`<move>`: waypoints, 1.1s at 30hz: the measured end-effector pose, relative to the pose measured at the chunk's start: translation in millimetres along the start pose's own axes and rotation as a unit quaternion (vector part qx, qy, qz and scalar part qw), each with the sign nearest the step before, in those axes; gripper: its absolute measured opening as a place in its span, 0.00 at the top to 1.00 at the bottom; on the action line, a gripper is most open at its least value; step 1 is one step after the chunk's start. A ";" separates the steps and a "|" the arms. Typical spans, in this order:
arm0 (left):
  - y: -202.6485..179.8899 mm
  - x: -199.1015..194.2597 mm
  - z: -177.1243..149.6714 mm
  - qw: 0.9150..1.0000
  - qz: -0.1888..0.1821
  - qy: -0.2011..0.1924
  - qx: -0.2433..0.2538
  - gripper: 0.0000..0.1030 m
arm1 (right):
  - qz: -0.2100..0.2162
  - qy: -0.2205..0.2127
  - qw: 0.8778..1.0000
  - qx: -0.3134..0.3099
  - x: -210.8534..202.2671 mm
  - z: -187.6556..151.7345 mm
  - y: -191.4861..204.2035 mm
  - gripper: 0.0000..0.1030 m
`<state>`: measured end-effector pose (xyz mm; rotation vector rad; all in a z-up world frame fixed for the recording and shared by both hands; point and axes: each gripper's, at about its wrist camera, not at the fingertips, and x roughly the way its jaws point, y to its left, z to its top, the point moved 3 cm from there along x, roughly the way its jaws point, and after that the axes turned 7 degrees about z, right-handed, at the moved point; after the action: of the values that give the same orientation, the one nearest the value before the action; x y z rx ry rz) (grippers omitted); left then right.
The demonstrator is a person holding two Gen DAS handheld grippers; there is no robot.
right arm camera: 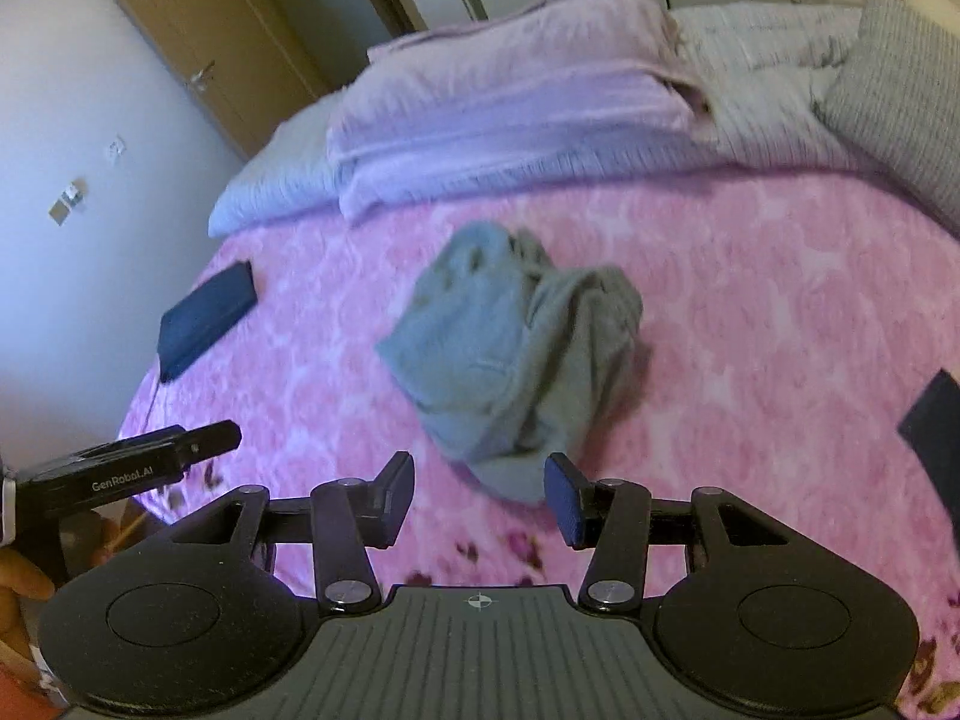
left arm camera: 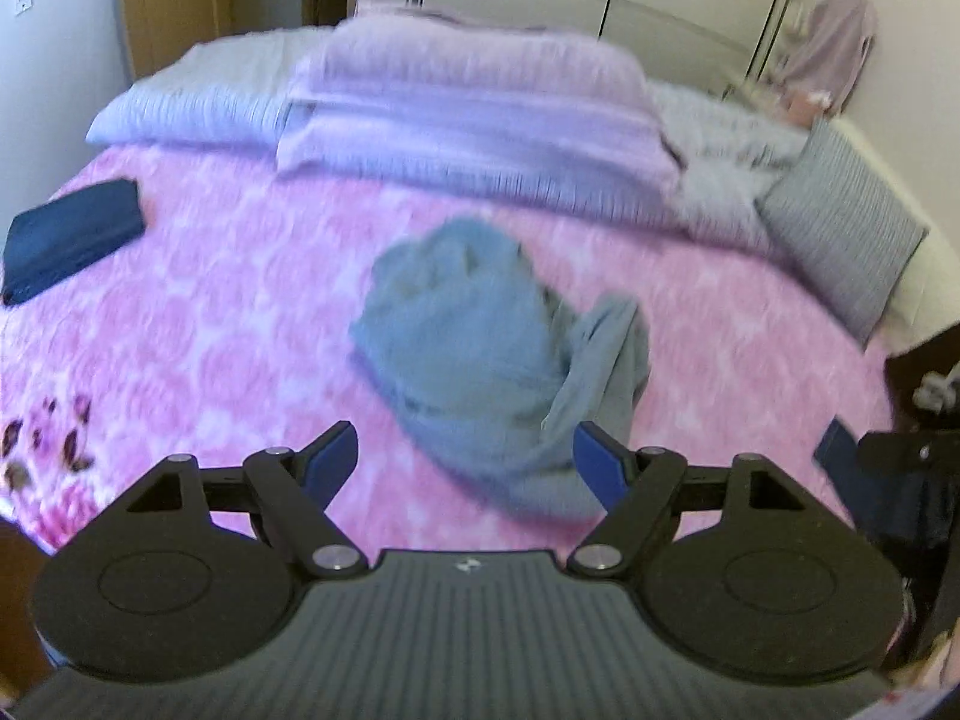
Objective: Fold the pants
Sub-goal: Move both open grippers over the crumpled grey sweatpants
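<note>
A crumpled grey-blue pair of pants [left arm camera: 480, 348] [right arm camera: 510, 348] lies in a heap in the middle of the pink patterned bedspread [left arm camera: 228, 324] [right arm camera: 768, 312]. My left gripper [left arm camera: 465, 450] hovers over the near edge of the heap with its blue-padded jaws wide apart and nothing between the pads. My right gripper [right arm camera: 480, 480] is also just short of the heap's near edge, open and holding nothing. The left gripper's black housing [right arm camera: 120, 474] shows at the left of the right wrist view, with a hand below it.
A folded dark navy garment [left arm camera: 72, 237] [right arm camera: 207, 318] lies at the bed's left side. Another dark piece [right arm camera: 936, 426] sits at the right edge. A folded lilac blanket [left arm camera: 468, 102] [right arm camera: 510, 108] and a grey pillow [left arm camera: 840, 234] [right arm camera: 900, 108] fill the far end.
</note>
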<state>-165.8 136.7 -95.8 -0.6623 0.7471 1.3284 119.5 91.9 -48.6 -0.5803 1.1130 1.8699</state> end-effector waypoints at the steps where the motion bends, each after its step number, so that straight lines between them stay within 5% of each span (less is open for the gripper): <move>1: -5.0 -6.8 -7.0 1.000 0.006 0.005 0.002 0.27 | -0.004 0.002 1.000 -0.004 -4.4 -6.3 5.8 0.56; 14: -18.6 -21.6 -61.9 0.998 0.044 0.039 0.005 0.27 | -0.017 0.060 0.997 -0.038 8.5 -51.9 -3.2 0.56; 24: 10.3 9.1 -35.2 0.998 0.012 0.050 0.045 0.27 | -0.039 0.067 0.997 -0.022 49.5 -38.7 15.2 0.56; 33: 96.6 89.7 8.3 0.995 -0.015 0.069 0.076 0.26 | -0.094 0.016 0.990 0.106 110.3 -4.0 3.1 0.51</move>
<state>-253.4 209.7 -162.6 -0.6450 0.9365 1.1936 59.2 136.0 -130.0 -0.5731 1.2159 1.5644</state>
